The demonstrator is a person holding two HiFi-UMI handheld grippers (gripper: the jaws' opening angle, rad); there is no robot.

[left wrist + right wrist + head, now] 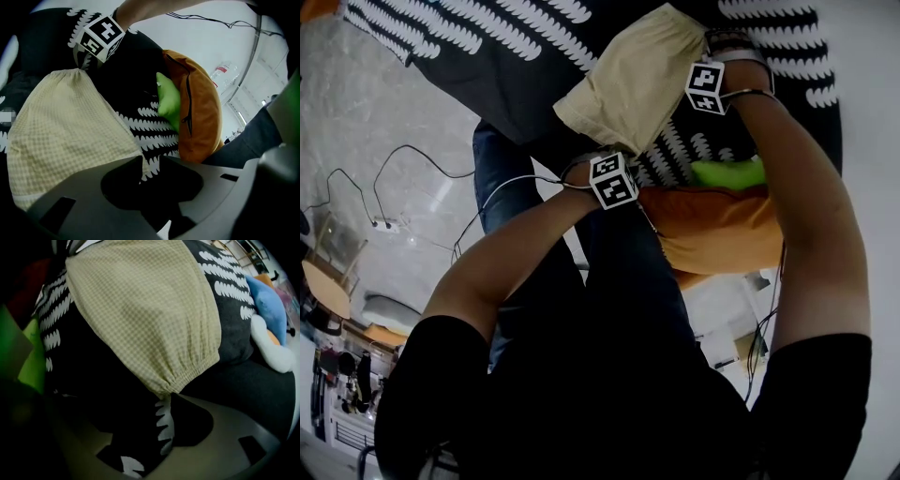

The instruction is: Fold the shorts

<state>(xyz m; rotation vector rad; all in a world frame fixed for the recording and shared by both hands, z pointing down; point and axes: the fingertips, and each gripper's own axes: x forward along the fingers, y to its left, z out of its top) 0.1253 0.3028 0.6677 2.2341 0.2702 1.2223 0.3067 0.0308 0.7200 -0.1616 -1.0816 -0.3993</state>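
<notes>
Pale yellow checked shorts (140, 310) are lying, seemingly folded, on a black patterned blanket (487, 56) near its front edge. The left gripper (154, 178) and right gripper (161, 427) are hovering at the shorts' corners, jaws released and pinching nothing. Ideally both are lifting straight clear, snagging neither waistband (192, 371) nor blanket.

The floor (394, 122) is pale, glossy, marbled tile that catches small glints of light. Thin black cables (403, 155) loop across it to a white power strip (384, 224). A black cover with rows of white scallops (487, 47) drapes the furniture. An orange cushion (722, 230) rests against its edge, with something bright green (727, 173) tucked beside it. A clear plastic bottle (226, 72) shows on the floor beyond the cushion.
</notes>
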